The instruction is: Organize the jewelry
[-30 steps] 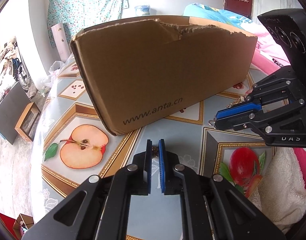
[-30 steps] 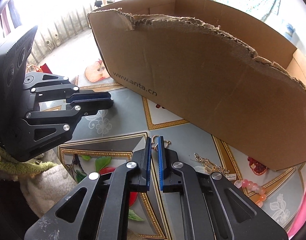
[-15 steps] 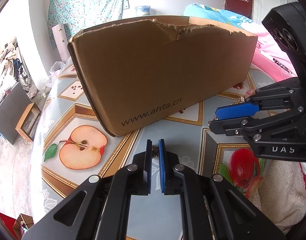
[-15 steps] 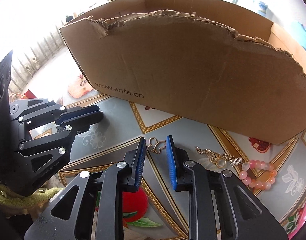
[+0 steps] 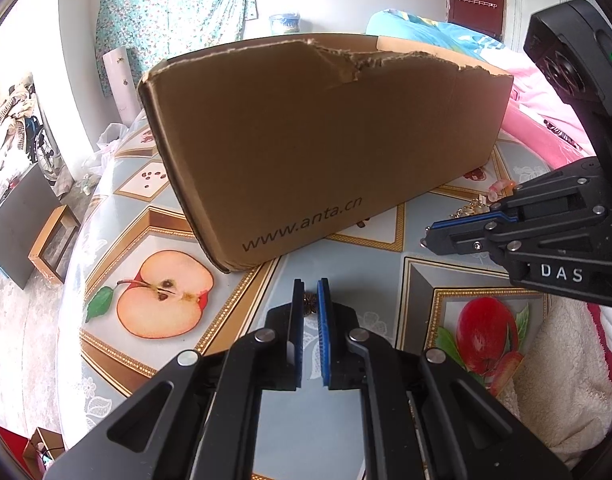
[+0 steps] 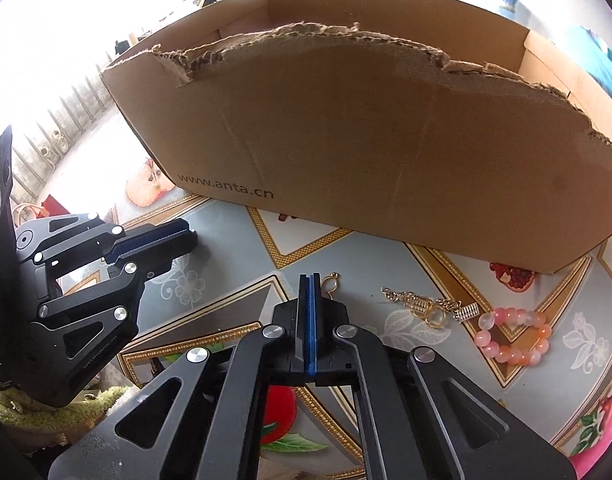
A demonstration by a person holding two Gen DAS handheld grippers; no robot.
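Note:
My left gripper point(image 5: 311, 294) is shut on a small bronze-coloured jewelry piece point(image 5: 310, 304), which is pinched at its tips just above the table. My right gripper point(image 6: 310, 280) has its blue pads pressed together. A gold hook earring point(image 6: 331, 283) lies on the tablecloth right beside its right finger, and I cannot tell if it is caught. A gold chain piece point(image 6: 422, 305) and a pink bead bracelet point(image 6: 514, 336) lie to the right. The left gripper point(image 6: 186, 236) shows at left in the right wrist view. The right gripper point(image 5: 428, 240) shows at right in the left wrist view.
A torn brown cardboard box point(image 5: 326, 140) printed www.anta.cn stands open-topped just behind both grippers. The round table point(image 5: 366, 272) has a fruit-print cloth. A white towel point(image 5: 558, 368) lies at the near right edge. Bedding lies behind the box.
The right gripper's jaws opened around the gold earring on the table, then closed fully, and it rolled. The left gripper kept still with its piece.

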